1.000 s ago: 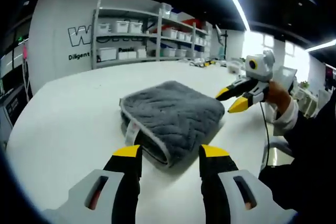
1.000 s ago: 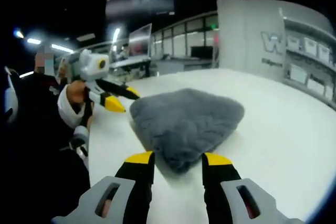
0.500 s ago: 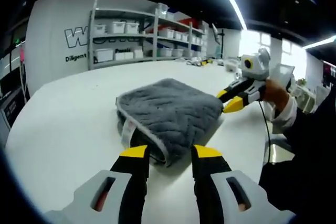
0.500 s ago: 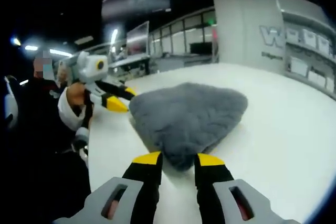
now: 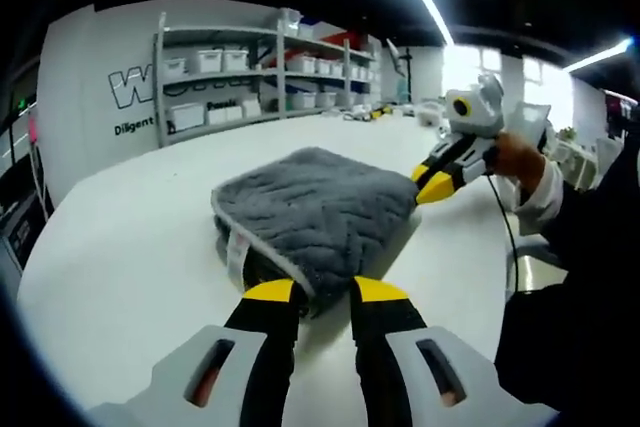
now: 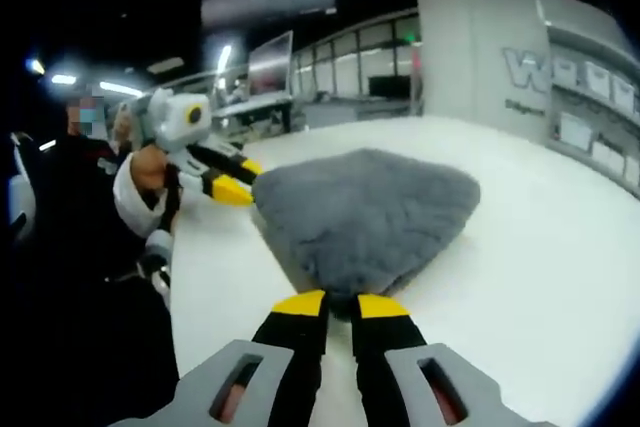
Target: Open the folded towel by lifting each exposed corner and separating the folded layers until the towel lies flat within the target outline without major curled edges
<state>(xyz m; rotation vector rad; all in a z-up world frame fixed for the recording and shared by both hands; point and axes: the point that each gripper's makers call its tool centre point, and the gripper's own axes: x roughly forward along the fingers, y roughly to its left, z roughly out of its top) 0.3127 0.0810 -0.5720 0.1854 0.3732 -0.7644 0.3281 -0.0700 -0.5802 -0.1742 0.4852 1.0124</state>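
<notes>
- Left gripper (image 5: pixel 325 290): yellow-tipped jaws drawn close together, clamping the near corner of the folded grey towel (image 5: pixel 315 209).
- Right gripper (image 6: pixel 340 304): jaws pinched in too, biting the towel's (image 6: pixel 365 212) nearest corner.
- Towel sits folded on the white table (image 5: pixel 130 237).
- Behind it, shelves of bins (image 5: pixel 240 72) along the wall.

White round-edged table (image 5: pixel 120 247), folded grey quilted towel (image 5: pixel 315 209) lying on it near the edge by the person, small items at the far edge too blurred to name
</notes>
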